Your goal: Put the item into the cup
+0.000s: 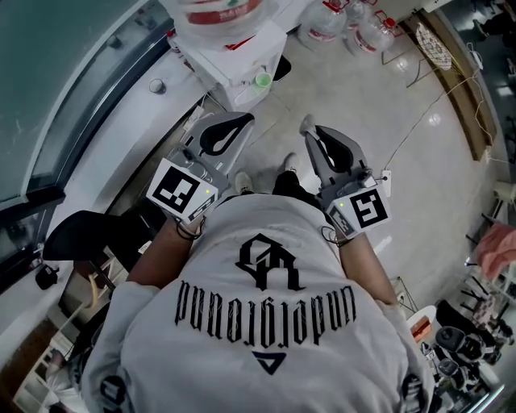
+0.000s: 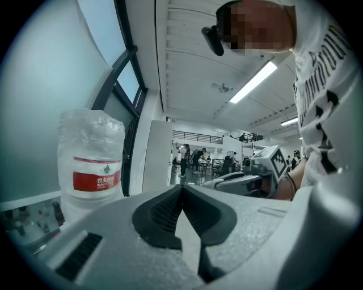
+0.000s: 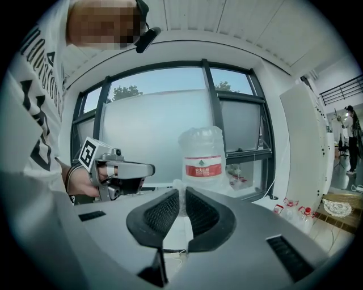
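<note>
Pale tiled floor, frosted windows along one wall, open hall beyond. Person stands with both tools held out in front.

The item is a small, pale, half-translucent scrap. It is pinched between the pads of the right gripper, and only its top pokes above them. The head view shows it as a whitish nub at that gripper's tip. What it is, can't tell.

Handling, judged: very light, soft or crumply, more likely to squash than break. The narrow jaw gap suits it. The hold sits low on the piece and looks adequate. Something this light may cling to a pad on release, so let go right over the mouth.

The left gripper has its jaws shut tip to tip, nothing between them. It is beside the right one, apart.

The cup is probably the small green-lined round thing on the white cabinet ahead, just beside the big water jug. Not certain. The item is up in the air, well apart from it.

More jugs stand on the floor further off.
</note>
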